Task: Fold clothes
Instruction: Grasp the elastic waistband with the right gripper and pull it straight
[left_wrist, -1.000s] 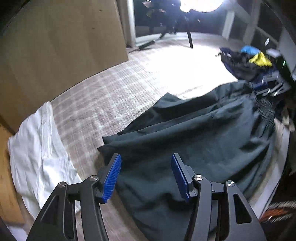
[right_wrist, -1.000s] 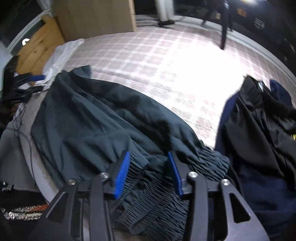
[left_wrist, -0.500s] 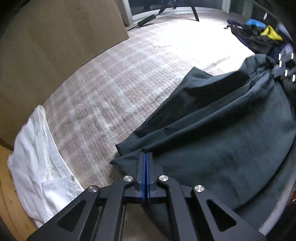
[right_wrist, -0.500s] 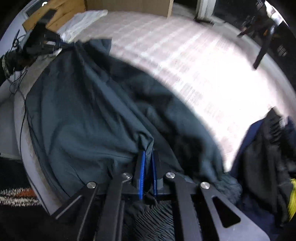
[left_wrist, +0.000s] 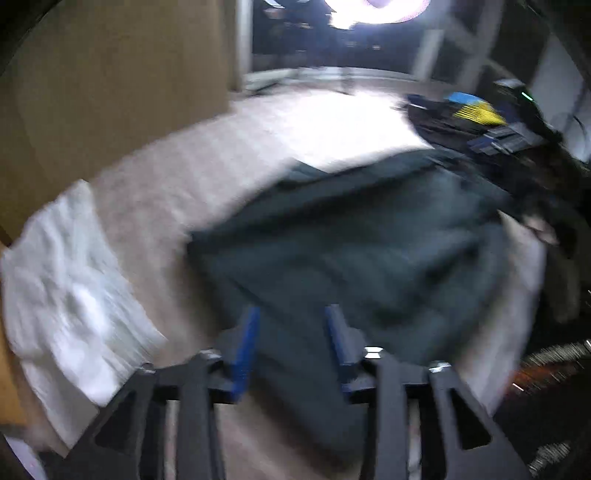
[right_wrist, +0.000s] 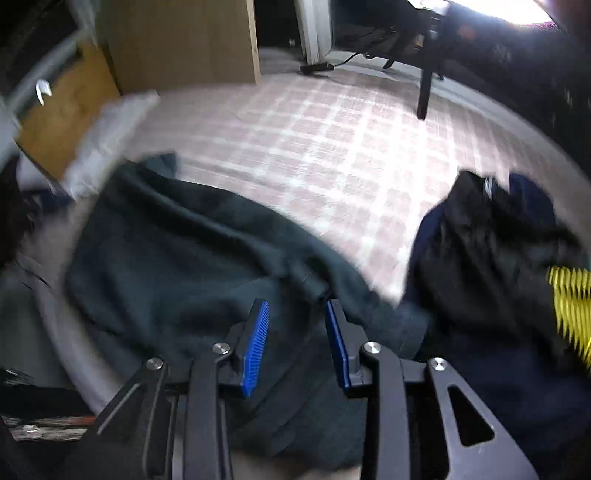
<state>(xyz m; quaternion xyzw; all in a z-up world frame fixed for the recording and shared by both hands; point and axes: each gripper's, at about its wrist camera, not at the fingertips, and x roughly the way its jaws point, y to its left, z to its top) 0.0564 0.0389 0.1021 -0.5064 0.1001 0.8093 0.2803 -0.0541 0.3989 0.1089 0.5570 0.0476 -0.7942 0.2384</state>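
Left wrist view: left gripper (left_wrist: 291, 334) jaws spread and opening, nothing pinched; one dark green garment (left_wrist: 369, 251) lies rumpled just ahead and under them, one white cloth (left_wrist: 70, 295) to their left. Right wrist view: right gripper (right_wrist: 297, 332) jaws opening, empty, over the same garment (right_wrist: 177, 266); only here a dark clothes pile (right_wrist: 491, 251) right of the jaws.

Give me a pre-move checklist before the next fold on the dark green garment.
1. Left gripper free of cloth: ok, jaws opening, nothing pinched.
2. Right gripper free: ok, jaws opening.
3. Dark green garment lying flat: not ok, ridges and folds.
4. Checked cloth beyond it bare: ok.
5. White garment apart from it: ok.
6. Dark clothes pile apart: cannot tell, blurred.
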